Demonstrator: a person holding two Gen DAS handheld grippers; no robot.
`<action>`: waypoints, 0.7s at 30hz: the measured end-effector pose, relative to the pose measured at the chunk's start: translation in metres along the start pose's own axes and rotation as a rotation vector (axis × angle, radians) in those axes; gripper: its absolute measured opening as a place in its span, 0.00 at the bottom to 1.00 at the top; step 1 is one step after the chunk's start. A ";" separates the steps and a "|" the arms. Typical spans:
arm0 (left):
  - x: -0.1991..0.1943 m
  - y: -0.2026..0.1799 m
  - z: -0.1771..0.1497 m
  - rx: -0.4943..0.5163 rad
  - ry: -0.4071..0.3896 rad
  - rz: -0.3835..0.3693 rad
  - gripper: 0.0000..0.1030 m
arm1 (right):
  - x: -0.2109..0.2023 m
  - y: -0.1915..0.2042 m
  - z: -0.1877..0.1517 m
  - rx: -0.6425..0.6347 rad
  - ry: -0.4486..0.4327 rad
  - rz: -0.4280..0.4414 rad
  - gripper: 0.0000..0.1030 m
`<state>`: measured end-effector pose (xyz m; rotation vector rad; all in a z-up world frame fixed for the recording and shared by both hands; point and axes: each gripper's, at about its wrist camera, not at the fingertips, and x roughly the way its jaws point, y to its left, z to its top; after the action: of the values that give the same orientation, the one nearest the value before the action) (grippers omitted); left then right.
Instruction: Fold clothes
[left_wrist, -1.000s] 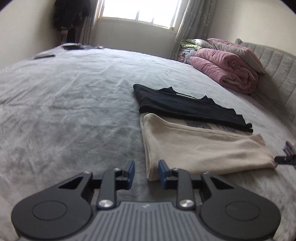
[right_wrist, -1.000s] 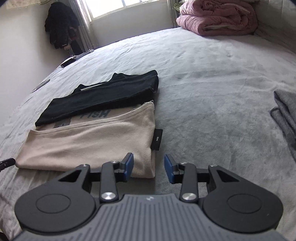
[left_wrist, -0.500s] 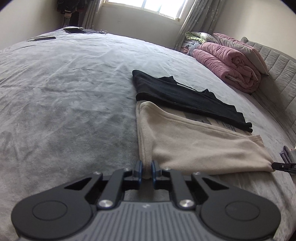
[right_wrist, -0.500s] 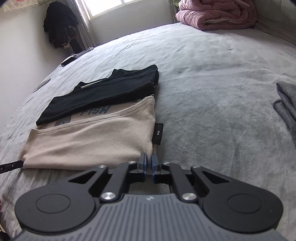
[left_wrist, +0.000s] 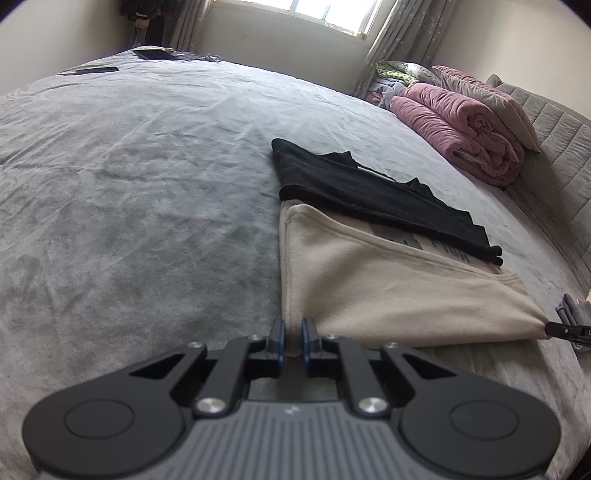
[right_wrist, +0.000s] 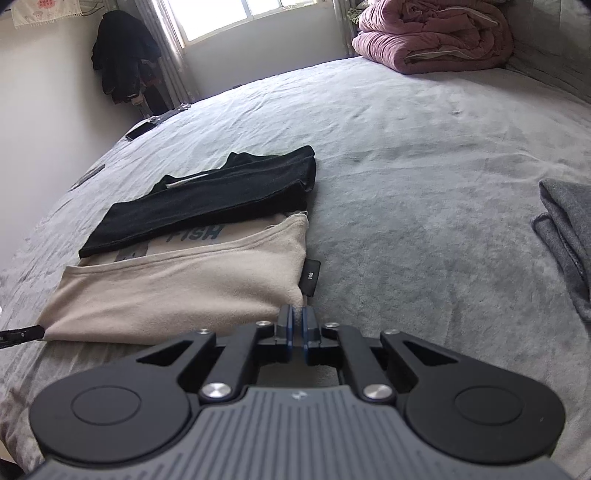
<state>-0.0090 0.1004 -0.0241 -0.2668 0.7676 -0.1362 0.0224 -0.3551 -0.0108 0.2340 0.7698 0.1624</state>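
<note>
Both sets of jaws just snapped closed, left gripper (left_wrist: 291, 338) and right gripper (right_wrist: 297, 326) each pinching a near corner of the beige knit garment (right_wrist: 184, 288) on the grey bed (right_wrist: 406, 184), ready to fold

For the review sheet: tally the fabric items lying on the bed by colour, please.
Beige: 1, the beige garment, printed, both grippers clamped on its near edge
Black: 1, the black garment, lying along the beige one's far edge
Grey: 1, the grey cloth, partly out of frame
Pink: 1, the rolled pink quilt
Total: 4
</note>
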 end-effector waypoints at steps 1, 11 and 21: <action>0.002 -0.001 0.000 0.011 -0.001 0.007 0.09 | 0.005 0.001 -0.001 -0.005 0.012 -0.012 0.05; -0.013 0.007 0.003 0.006 -0.019 0.037 0.33 | 0.003 -0.007 -0.003 0.049 0.035 0.003 0.23; -0.036 -0.047 -0.030 0.542 -0.100 0.081 0.33 | 0.007 -0.033 -0.011 0.388 0.116 0.181 0.30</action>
<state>-0.0572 0.0577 -0.0070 0.2701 0.6151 -0.2458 0.0217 -0.3841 -0.0318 0.6677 0.8921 0.1979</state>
